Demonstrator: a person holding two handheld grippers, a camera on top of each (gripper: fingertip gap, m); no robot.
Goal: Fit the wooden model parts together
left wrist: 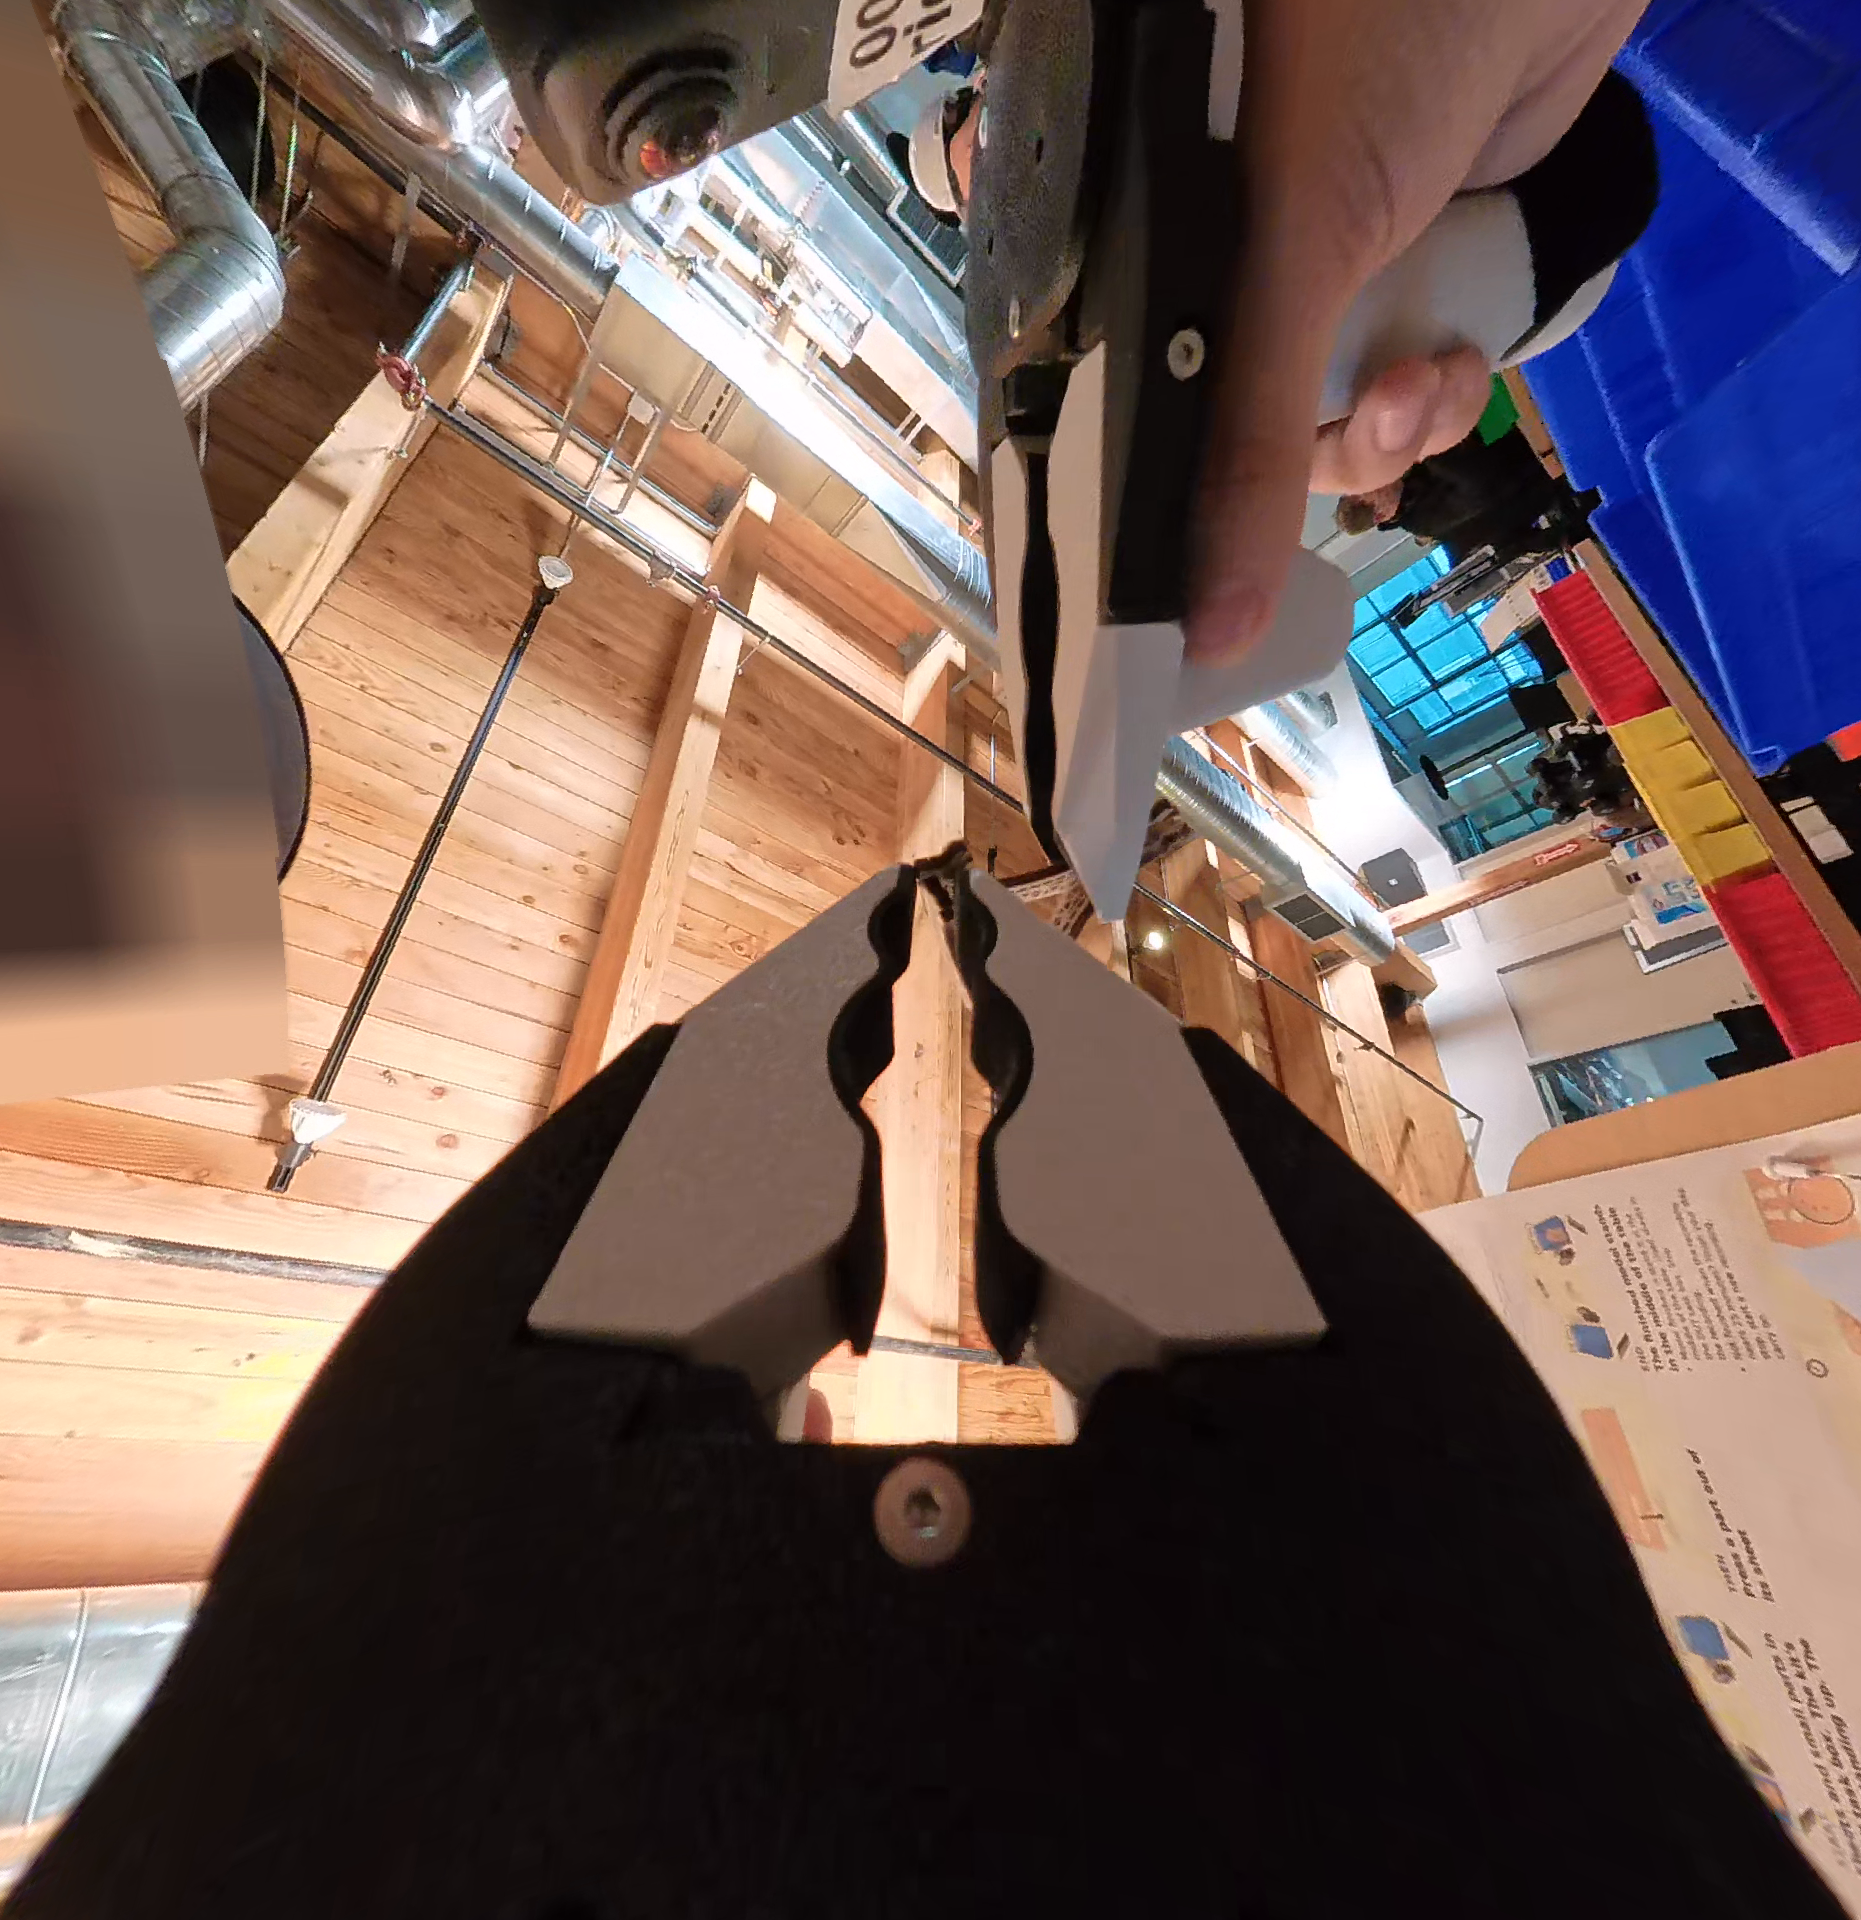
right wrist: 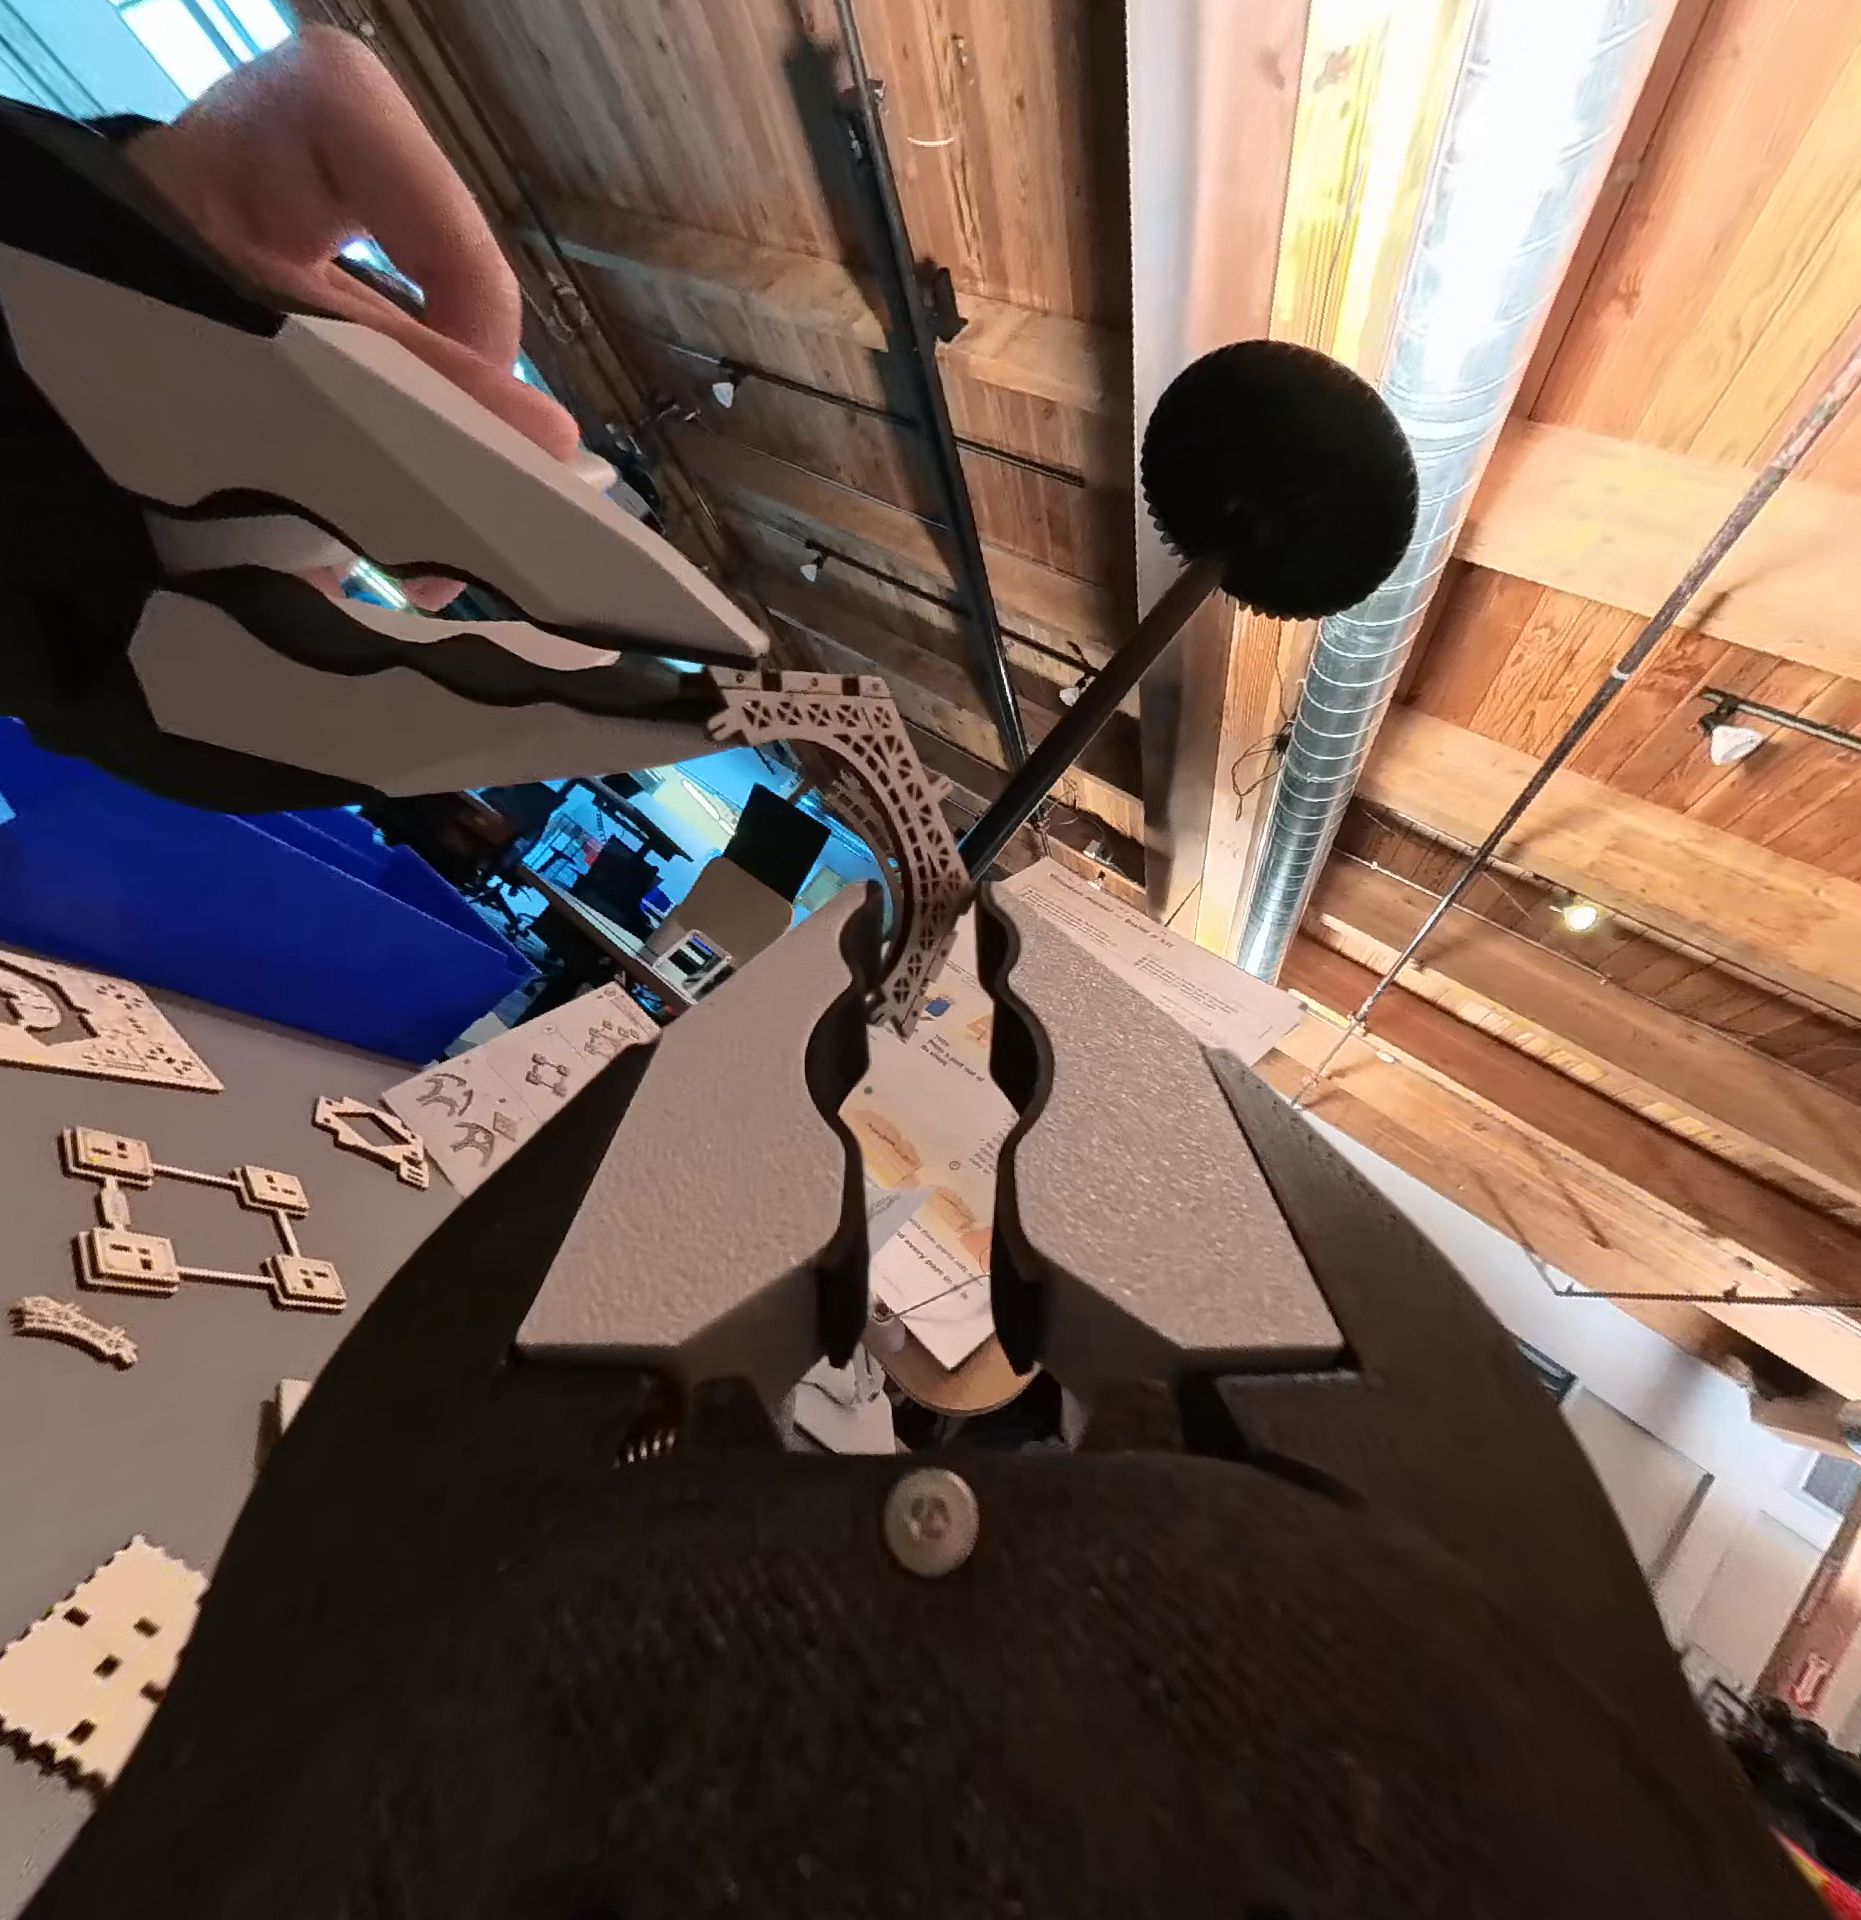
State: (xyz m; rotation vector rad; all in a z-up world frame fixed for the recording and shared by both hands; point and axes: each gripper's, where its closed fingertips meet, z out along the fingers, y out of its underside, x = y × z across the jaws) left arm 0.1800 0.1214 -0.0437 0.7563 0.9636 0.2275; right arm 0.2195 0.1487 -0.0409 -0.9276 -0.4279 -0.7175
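A curved wooden lattice arch piece (right wrist: 884,769) is held in the air between both grippers. My left gripper (left wrist: 941,878) is shut on its upper end; in the right wrist view it reaches in from the upper left (right wrist: 734,691). My right gripper (right wrist: 926,904) is shut across the arch's lower leg. In the left wrist view the right gripper (left wrist: 1077,873) comes down from the top, and only a bit of the arch's lattice (left wrist: 1056,899) shows beside its tip. Both cameras look up toward the wooden ceiling.
On the grey table (right wrist: 230,1455) lie a square wooden frame with corner blocks (right wrist: 199,1216), a diamond-shaped part (right wrist: 375,1138), a small curved strip (right wrist: 74,1340), a notched panel (right wrist: 74,1683) and a cut-out sheet (right wrist: 74,1023). Instruction sheets (left wrist: 1684,1403) and blue bins (right wrist: 230,904) stand nearby. A black knob on a rod (right wrist: 1279,478) rises behind. My hands' fingertips stand some 5 cm from each other.
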